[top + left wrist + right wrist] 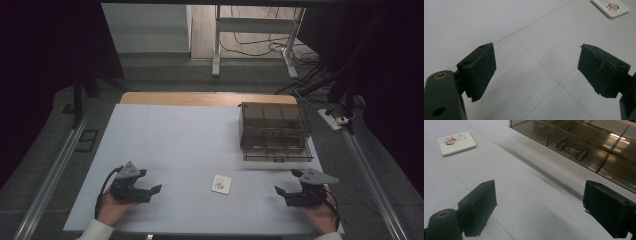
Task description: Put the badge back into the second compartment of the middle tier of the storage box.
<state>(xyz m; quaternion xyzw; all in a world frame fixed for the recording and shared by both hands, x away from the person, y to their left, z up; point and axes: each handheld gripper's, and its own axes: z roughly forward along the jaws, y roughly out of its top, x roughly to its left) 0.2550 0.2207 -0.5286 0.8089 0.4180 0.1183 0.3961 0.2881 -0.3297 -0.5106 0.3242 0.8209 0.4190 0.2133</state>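
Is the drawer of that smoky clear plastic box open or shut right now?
Open: the drawer juts from the front of the smoky clear plastic box toward the person.

Card (611,7) corner beyond left gripper view's top edge; print too small.

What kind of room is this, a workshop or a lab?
Probably a lab set up for recording: a white table between dark curtains, cables on the floor, a hand-held gripper near a small card.

The black two-jaw left gripper (152,192) and right gripper (281,194) each carry a grey three-cornered top plate and a black trailing cable; white sleeve cuffs (95,231) cover both wrists.
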